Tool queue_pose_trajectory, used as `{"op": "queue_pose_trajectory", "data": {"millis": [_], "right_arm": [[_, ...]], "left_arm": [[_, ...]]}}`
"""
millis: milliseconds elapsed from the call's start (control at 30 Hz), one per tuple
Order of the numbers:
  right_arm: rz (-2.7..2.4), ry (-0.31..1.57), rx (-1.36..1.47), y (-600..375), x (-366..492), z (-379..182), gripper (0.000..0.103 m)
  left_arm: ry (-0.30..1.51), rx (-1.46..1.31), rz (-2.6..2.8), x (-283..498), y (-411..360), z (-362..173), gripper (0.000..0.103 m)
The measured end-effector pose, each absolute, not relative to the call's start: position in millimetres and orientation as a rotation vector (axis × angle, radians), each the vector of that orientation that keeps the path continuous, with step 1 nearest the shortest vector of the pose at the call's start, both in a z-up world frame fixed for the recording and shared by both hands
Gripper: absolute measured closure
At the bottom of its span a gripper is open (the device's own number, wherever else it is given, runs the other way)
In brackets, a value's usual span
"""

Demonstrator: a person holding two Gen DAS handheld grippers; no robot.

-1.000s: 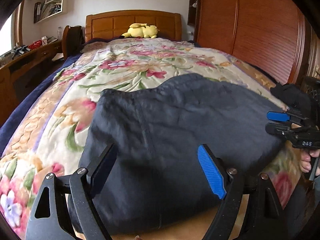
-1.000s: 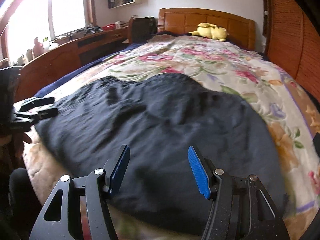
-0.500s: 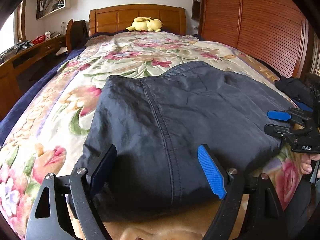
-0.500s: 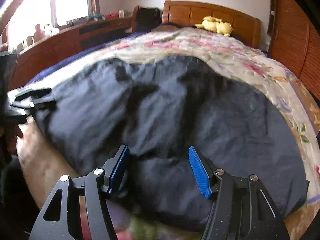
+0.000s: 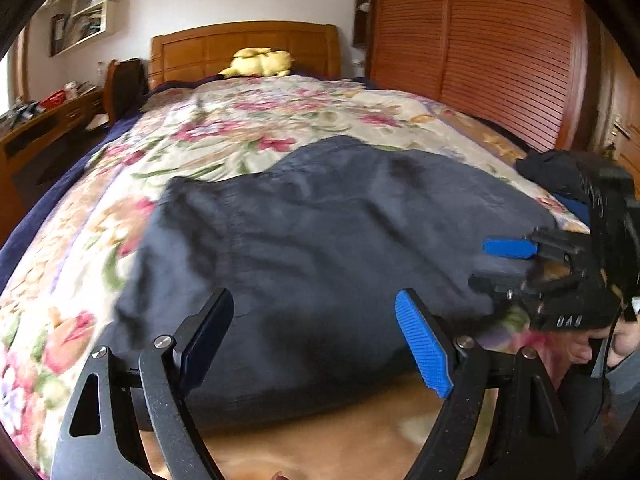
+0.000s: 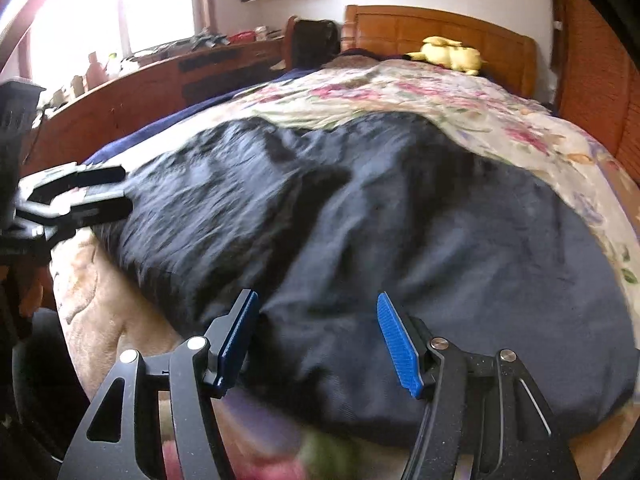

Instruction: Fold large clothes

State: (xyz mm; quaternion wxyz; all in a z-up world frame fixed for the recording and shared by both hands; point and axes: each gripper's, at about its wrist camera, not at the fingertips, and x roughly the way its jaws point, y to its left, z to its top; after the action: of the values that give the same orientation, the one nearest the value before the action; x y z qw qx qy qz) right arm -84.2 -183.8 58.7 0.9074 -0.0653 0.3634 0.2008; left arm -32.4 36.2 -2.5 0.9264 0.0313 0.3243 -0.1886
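Daylight reaches you from the window [image 6: 80, 20] at the upper left of the right wrist view, where it glares to plain white. The rest of the room is evenly, softly lit, with faint shadows in the folds of the dark garment [image 5: 320, 240]. Both views are smeared by motion blur, worst along the near edge of the bed [image 6: 280, 452]. The fisheye bends the headboard [image 5: 244, 46] and blackens every corner.
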Motion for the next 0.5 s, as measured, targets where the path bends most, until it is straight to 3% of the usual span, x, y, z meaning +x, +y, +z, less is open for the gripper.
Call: {"op": "queue_pose_trajectory", "data": {"millis": [100,267,500], "right_arm": [[0.336,0.710,-0.109,-216,-96,76,0.039],[0.204,0.697,-0.060,-275,-111,94,0.029],[0.046,0.705,-0.033,-329,-125,93,0.025]], "left_arm": [[0.670,0.077,-0.443,-35,12,-4,0.019],[0.688,0.115,-0.487,-34,-20,-12,0.019],[0.725,0.157,-0.448,-25,-33,-27,0.019]]}}
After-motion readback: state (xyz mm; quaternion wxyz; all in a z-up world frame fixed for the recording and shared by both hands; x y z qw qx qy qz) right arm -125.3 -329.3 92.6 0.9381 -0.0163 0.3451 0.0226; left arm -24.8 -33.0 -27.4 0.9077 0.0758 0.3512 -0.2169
